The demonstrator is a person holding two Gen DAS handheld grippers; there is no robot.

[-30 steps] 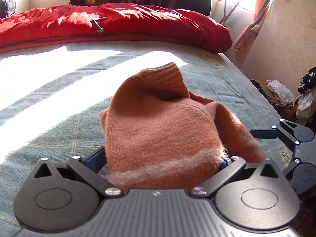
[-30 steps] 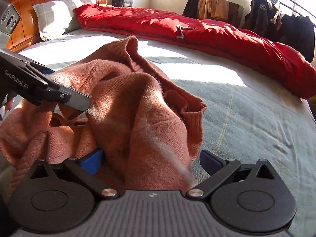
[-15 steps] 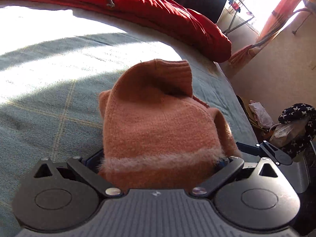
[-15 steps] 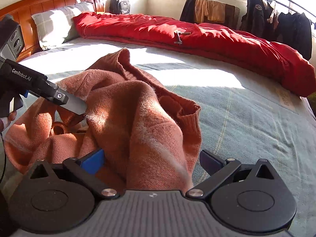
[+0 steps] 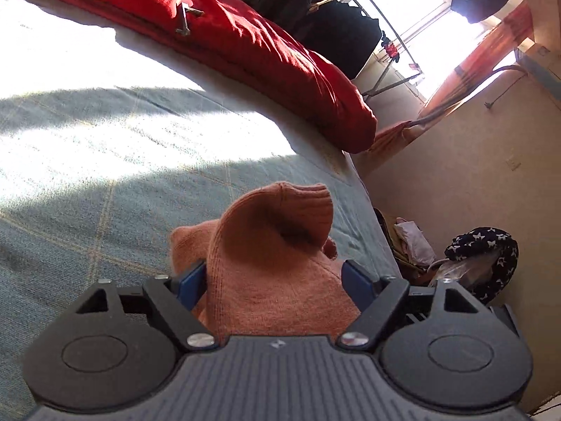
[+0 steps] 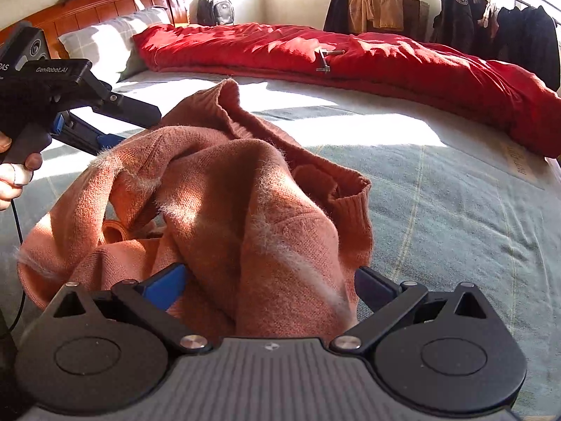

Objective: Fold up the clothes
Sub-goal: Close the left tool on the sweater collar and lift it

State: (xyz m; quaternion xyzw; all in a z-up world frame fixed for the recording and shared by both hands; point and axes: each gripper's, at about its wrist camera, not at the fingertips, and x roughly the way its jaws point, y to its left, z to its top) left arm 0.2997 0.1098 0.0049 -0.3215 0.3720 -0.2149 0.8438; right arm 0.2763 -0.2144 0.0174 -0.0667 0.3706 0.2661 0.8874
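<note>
Both tongs have orange knit bunched between their fingers: the left gripper (image 5: 273, 280) holds a fold of the sweater (image 5: 273, 263) with a ribbed cuff or hem standing up just ahead of its tips, and the right gripper (image 6: 270, 280) has a thick wad of the same sweater (image 6: 224, 189) between its blue pads, though the jaws stand fairly wide and whether they truly pinch the cloth cannot be told. The rest of the garment sags in a heap between the two tools onto the grey-green bedspread (image 6: 438, 217) beyond the right tips. The risk, as I judge it, is that the fuzzy, slack knit slips from so loose a hold, or that layers caught together fold crooked. Seen from the right, the left tool comes in from the far left, tilted slightly downward, gripped by a bare hand (image 6: 14, 172).
</note>
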